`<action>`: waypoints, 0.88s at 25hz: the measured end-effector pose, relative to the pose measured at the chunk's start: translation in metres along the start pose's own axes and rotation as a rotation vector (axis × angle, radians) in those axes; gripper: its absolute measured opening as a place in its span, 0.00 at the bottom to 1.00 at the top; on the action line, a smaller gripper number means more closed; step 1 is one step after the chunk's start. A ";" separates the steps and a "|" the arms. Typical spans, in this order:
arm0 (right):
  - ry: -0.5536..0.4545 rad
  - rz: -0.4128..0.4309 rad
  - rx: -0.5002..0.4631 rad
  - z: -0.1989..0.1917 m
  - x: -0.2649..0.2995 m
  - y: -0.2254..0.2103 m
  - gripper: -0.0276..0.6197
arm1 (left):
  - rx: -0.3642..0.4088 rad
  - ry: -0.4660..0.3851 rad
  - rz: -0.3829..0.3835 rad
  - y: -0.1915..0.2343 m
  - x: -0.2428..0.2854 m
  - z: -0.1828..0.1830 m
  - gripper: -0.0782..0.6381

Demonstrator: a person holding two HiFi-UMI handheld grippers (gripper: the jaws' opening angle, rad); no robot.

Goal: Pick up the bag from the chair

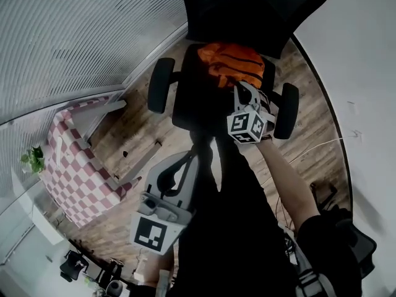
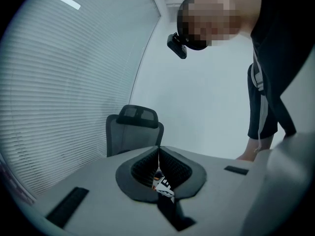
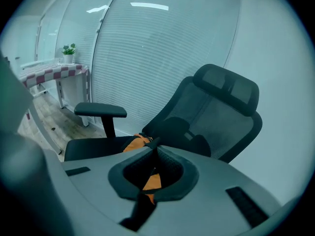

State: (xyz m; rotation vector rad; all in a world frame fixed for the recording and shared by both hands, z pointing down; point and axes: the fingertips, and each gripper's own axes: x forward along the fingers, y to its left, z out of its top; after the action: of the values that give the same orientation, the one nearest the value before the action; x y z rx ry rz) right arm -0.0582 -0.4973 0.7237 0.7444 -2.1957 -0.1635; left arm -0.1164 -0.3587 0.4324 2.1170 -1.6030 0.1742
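An orange bag (image 1: pixel 230 64) with dark stripes lies on the seat of a black office chair (image 1: pixel 192 104) at the top of the head view. My right gripper (image 1: pixel 242 93) reaches down to the bag's near edge. In the right gripper view its jaws (image 3: pixel 157 145) are shut at the tips, with the bag's (image 3: pixel 136 142) orange cloth showing at them and through the gap below. My left gripper (image 1: pixel 185 166) hangs lower left, away from the chair. In its own view it (image 2: pixel 158 147) is shut on nothing and faces the chair's back (image 2: pixel 133 132).
A table with a red-and-white checked cloth (image 1: pixel 74 159) and a small plant (image 1: pixel 34 159) stand at the left on the wooden floor. The chair's armrests (image 1: pixel 159 85) flank the seat. Window blinds (image 1: pixel 80 36) run along the left, a white wall (image 1: pixel 365 73) along the right.
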 end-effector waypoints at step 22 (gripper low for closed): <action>-0.165 -0.041 0.261 0.088 -0.133 0.023 0.08 | 0.042 -0.084 -0.012 0.002 -0.102 -0.010 0.15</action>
State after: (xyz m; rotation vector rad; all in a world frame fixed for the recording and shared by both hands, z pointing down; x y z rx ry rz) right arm -0.0649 -0.4148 0.5858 0.9489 -2.3879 0.0442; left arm -0.1475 -0.2655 0.4035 2.1919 -1.6473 0.1175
